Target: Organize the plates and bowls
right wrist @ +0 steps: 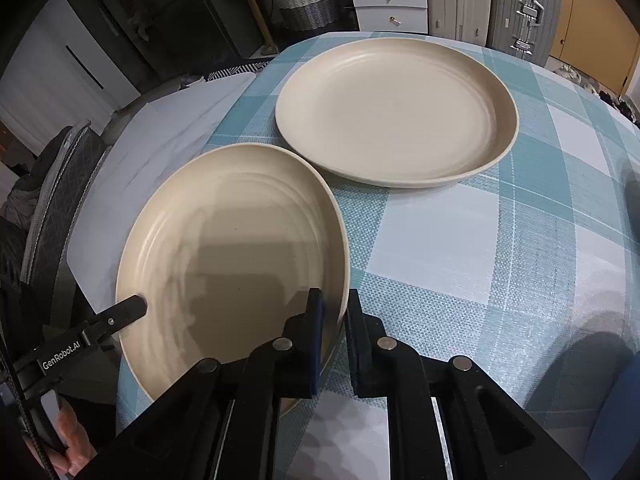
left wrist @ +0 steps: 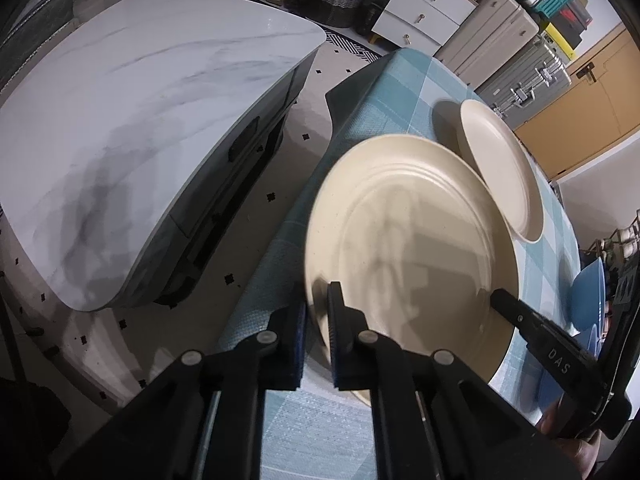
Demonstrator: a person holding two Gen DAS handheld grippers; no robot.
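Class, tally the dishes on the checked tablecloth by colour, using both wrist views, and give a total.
Cream plates: 2, the near plate gripped at opposite rims by the left claw and right claw, and the far plate on the tablecloth.
Blue dishes: 1, the blue dish.
Total: 3

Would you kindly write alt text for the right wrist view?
The right gripper is shut on the near rim of a cream plate, which the left gripper grips at its opposite edge. A second cream plate lies beyond on the blue checked tablecloth.
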